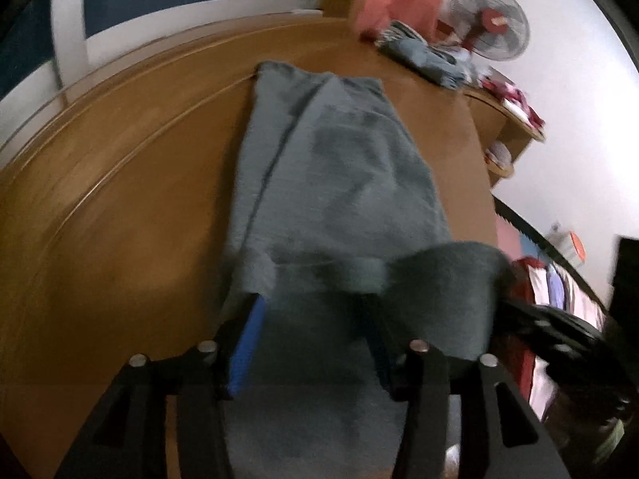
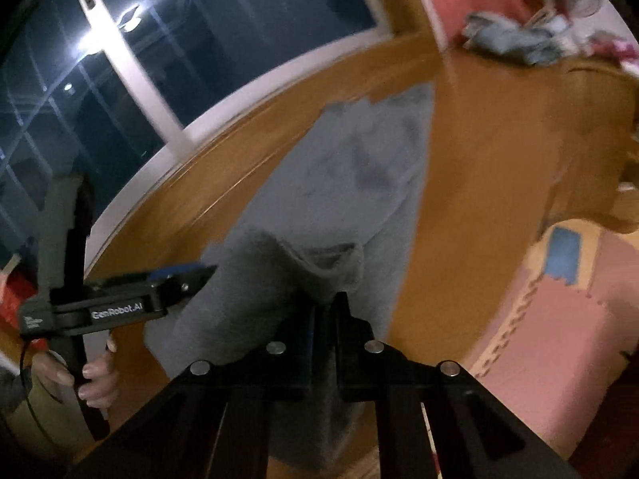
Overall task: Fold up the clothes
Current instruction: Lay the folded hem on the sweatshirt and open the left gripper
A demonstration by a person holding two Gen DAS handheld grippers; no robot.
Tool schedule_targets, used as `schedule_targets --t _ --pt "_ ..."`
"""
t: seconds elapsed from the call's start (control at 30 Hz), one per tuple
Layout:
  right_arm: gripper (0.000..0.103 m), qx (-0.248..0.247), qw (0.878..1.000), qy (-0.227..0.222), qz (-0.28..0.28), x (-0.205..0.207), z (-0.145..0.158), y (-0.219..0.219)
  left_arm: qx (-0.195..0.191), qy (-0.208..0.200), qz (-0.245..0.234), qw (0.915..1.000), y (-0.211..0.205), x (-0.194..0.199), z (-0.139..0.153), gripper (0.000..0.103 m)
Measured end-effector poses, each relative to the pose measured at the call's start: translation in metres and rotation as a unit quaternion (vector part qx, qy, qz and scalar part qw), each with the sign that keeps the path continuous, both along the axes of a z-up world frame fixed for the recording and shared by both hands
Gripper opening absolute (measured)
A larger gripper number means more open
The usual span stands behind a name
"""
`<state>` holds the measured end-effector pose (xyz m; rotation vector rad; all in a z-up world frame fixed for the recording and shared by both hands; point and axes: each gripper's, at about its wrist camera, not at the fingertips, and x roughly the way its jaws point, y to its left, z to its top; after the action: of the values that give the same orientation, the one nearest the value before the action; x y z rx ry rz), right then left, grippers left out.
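A grey-blue garment [image 1: 343, 167] lies lengthwise on the wooden table [image 1: 120, 199], its near end bunched and raised. My left gripper [image 1: 313, 299] is open, its fingers wide apart, with the near hem draped over the fingertips and loose cloth between them. In the right wrist view the garment [image 2: 359, 167] runs away from me, and my right gripper [image 2: 323, 299] is shut on a raised fold of its near end. A hand holds the left gripper [image 2: 191, 275] at the garment's left edge. The right gripper [image 1: 515, 307] shows at the right under a lifted hump of cloth.
A pile of other clothes [image 1: 423, 56] sits at the table's far right corner, next to a standing fan [image 1: 489, 20] and a low shelf [image 1: 515, 111]. A dark window [image 2: 120, 80] runs behind the table. Pink foam floor mats [image 2: 559, 319] lie to the right of the table edge.
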<state>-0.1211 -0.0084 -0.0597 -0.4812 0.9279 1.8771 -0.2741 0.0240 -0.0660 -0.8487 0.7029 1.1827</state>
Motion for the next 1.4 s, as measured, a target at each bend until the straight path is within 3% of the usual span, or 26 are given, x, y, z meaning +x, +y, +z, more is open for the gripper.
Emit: schedule_targets --t 0.07,0.13,0.3,0.4,0.47,0.57,0.63,0.77,0.9,1.03,1.17,1.3,1.4 --pt "0.010 -0.010 1.000 -0.026 -0.008 0.001 -0.007 0.002 -0.007 0.001 0.007 0.9999 0.004 -0.002 -0.008 0.052" --pt "0.017 -0.048 0.998 -0.046 -0.001 -0.007 -0.026 0.010 -0.007 0.004 0.013 0.9999 0.006 -0.003 -0.013 0.055" --pt "0.025 0.007 0.998 -0.058 -0.035 0.002 -0.001 -0.008 0.004 0.026 0.014 0.9996 0.005 0.000 -0.016 0.058" --pt "0.027 0.062 0.997 -0.045 -0.020 -0.003 0.022 -0.017 0.004 0.028 0.014 0.9995 0.005 0.000 -0.016 0.059" --pt "0.027 0.048 0.999 -0.022 0.007 -0.014 0.021 -0.009 0.002 0.025 0.018 0.9995 0.007 -0.001 -0.016 0.059" --pt "0.028 0.010 0.999 -0.030 0.021 -0.032 -0.004 0.008 0.000 0.029 0.014 0.9995 0.006 -0.002 -0.016 0.061" --pt "0.028 0.004 0.999 -0.046 0.022 -0.038 -0.021 0.014 0.001 0.044 0.016 0.9989 0.009 0.001 -0.016 0.073" --pt "0.028 0.005 0.998 -0.067 0.016 -0.039 -0.017 0.006 -0.005 0.050 0.021 0.9985 0.012 0.000 -0.015 0.075" --pt "0.032 0.015 0.999 -0.047 -0.005 -0.033 -0.006 -0.003 0.020 0.067 0.010 0.9975 -0.009 -0.007 0.002 0.073" --pt "0.036 0.020 0.998 -0.056 -0.004 -0.029 0.002 -0.026 0.031 0.078 -0.015 0.9964 -0.042 -0.020 0.015 0.073" --pt "0.040 0.027 0.997 -0.066 0.004 -0.028 0.002 -0.057 0.028 0.086 -0.021 0.9957 -0.074 -0.036 0.013 0.073" --pt "0.046 0.035 0.996 -0.083 0.008 -0.033 -0.004 -0.083 0.019 0.068 -0.025 0.9972 -0.086 -0.045 0.005 0.073" --pt "0.048 0.030 0.996 -0.079 -0.001 -0.033 -0.006 -0.080 0.034 0.081 -0.040 0.9953 -0.092 -0.040 0.002 0.073"
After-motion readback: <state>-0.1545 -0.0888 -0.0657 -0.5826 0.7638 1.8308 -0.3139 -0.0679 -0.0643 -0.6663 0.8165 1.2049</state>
